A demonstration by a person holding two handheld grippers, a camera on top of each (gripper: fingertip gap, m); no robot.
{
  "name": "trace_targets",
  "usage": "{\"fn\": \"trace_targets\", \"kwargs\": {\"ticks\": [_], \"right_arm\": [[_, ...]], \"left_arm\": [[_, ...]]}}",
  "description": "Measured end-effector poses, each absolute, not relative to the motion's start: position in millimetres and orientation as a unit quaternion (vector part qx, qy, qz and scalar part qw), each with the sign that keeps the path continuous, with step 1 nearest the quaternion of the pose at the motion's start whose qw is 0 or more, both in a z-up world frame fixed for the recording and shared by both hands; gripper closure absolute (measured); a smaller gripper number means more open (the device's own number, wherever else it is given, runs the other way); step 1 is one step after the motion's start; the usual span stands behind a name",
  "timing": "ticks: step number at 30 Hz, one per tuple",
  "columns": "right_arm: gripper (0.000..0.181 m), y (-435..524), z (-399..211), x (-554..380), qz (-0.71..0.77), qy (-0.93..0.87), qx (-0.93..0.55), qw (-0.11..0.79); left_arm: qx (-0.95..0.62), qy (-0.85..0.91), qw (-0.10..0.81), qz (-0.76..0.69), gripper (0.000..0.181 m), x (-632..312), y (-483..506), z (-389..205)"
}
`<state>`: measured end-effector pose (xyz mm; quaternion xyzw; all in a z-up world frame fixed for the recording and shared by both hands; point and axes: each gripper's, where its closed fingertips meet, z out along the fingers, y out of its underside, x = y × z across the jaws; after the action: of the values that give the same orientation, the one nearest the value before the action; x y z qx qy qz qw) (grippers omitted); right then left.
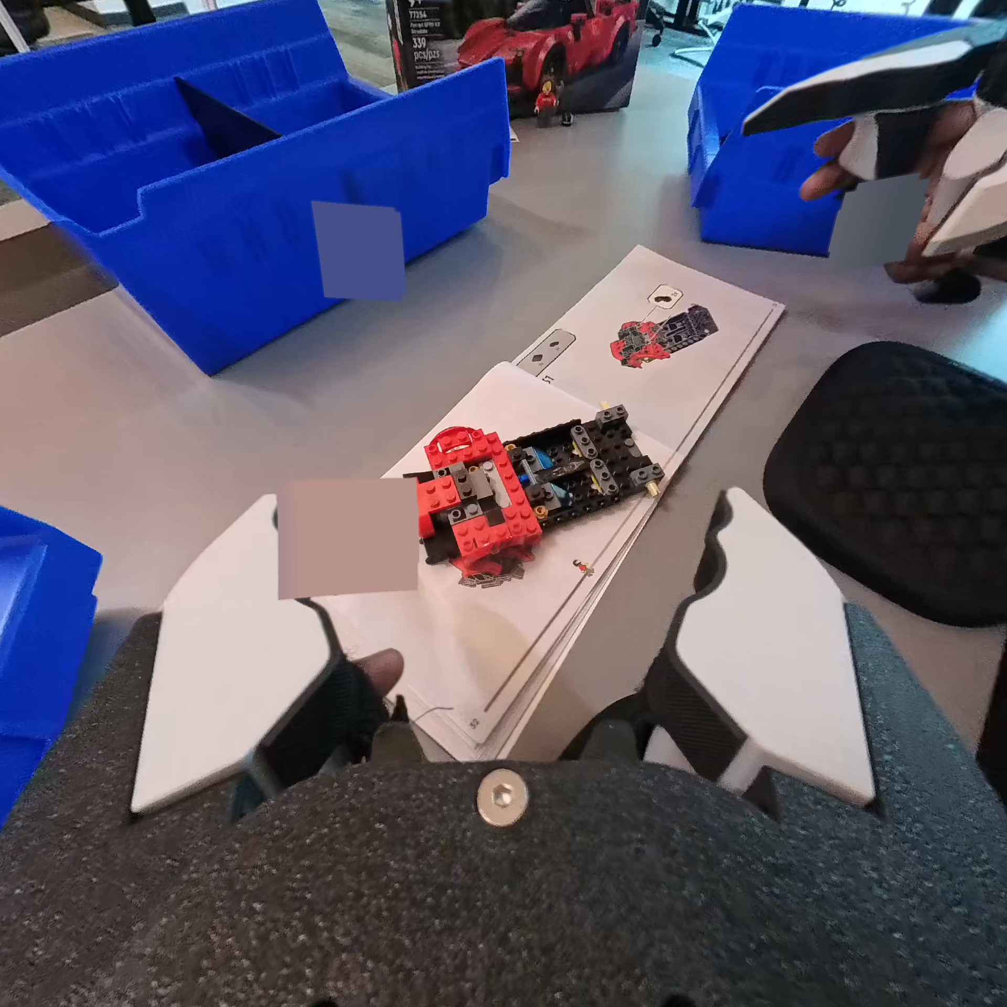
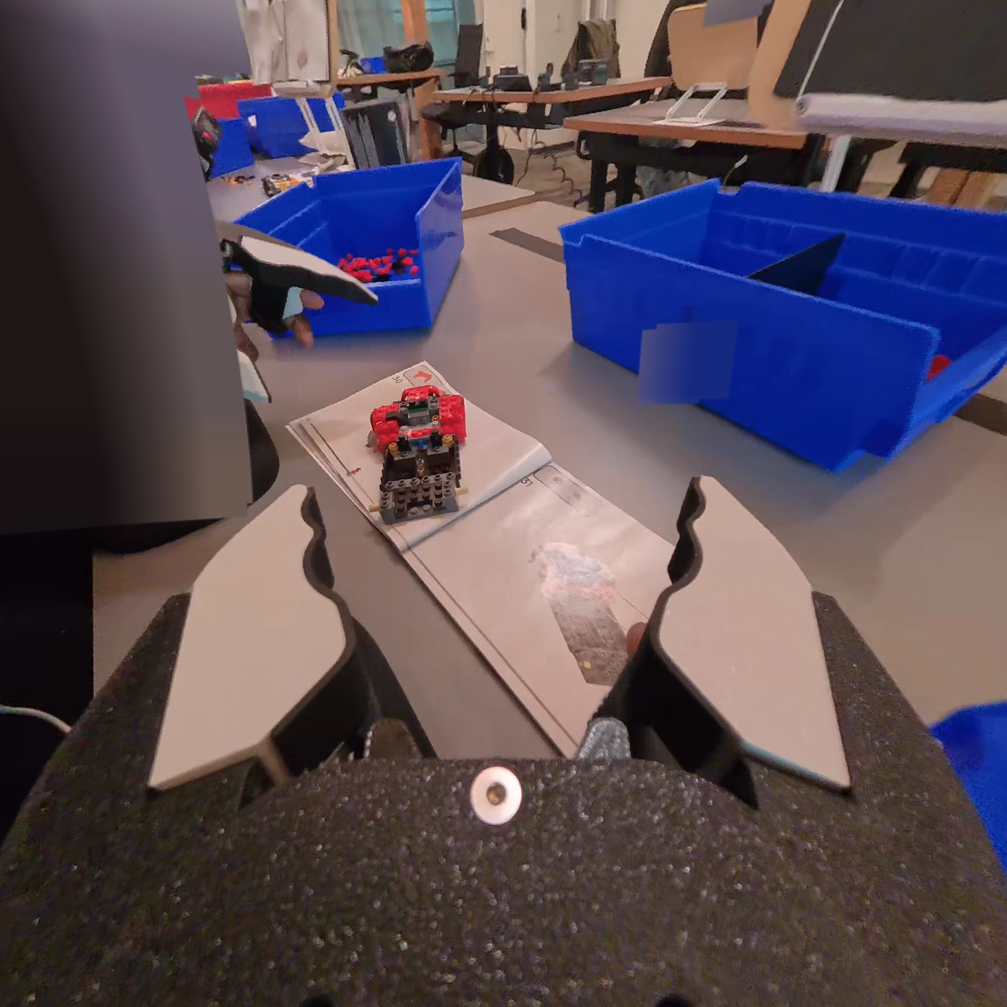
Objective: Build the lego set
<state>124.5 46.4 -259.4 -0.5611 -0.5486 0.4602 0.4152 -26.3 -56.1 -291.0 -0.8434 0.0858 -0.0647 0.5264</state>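
Open-plan office or lab workspace. A grey desk [image 2: 545, 305] carries blue bins [image 2: 763, 327], one near its far left edge holding loose red bricks [image 2: 378, 265]. Behind it stand further desks [image 2: 681, 128] on black frames, an office chair [image 2: 468, 60], trailing cables [image 2: 556, 163] on the floor and a bag [image 2: 408, 54] on a far desk. More blue bins [image 2: 272, 122] crowd a second desk at far left.

The half-built car [image 1: 537, 485] is set on the open booklet [image 1: 670, 349], which lies flat on the table [image 1: 136, 436]. A divided bin [image 1: 245, 180] is placed beyond the booklet to the left, the set's box [image 1: 517, 49] behind it, another bin [image 1: 763, 163] to the right.
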Motion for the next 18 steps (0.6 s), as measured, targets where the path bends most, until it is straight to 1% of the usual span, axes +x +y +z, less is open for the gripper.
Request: {"fn": "trace_targets", "kwargs": {"ticks": [4, 6, 7, 8, 11, 12, 13, 14, 15, 18], "right_arm": [[0.055, 38, -272, 104, 0.452, -0.578, -0.553, 0.395], [0.056, 34, -280, 96, 0.442, -0.596, -0.552, 0.381], [0.057, 32, -284, 92, 0.441, -0.602, -0.55, 0.375], [0.058, 30, -287, 88, 0.441, -0.606, -0.548, 0.371], [0.067, 26, -294, 80, 0.451, -0.608, -0.547, 0.358], [0.08, 25, -295, 79, 0.455, -0.608, -0.543, 0.358], [0.115, 21, -293, 79, 0.466, -0.615, -0.524, 0.36], [0.161, 13, -291, 81, 0.481, -0.628, -0.493, 0.362], [0.181, 7, -290, 82, 0.491, -0.636, -0.469, 0.367], [0.181, 3, -295, 83, 0.494, -0.641, -0.462, 0.362]], "left_arm": [[-0.839, 0.108, 0.529, -0.061, 0.043, -23, -51, -293], [-0.836, 0.112, 0.534, -0.064, 0.05, -22, -48, -294], [-0.834, 0.112, 0.536, -0.064, 0.057, -22, -47, -295], [-0.831, 0.112, 0.54, -0.064, 0.07, -23, -47, -295], [-0.814, 0.11, 0.567, -0.061, 0.12, -29, -51, -285], [-0.807, 0.11, 0.579, -0.048, 0.163, -34, -55, -278], [-0.799, 0.113, 0.59, -0.029, 0.181, -41, -61, -270], [-0.793, 0.111, 0.599, -0.008, 0.181, -50, -66, -263], [-0.794, 0.103, 0.599, 0.011, 0.181, -60, -73, -257], [-0.795, 0.086, 0.596, 0.075, 0.181, -93, -96, -241]]}}
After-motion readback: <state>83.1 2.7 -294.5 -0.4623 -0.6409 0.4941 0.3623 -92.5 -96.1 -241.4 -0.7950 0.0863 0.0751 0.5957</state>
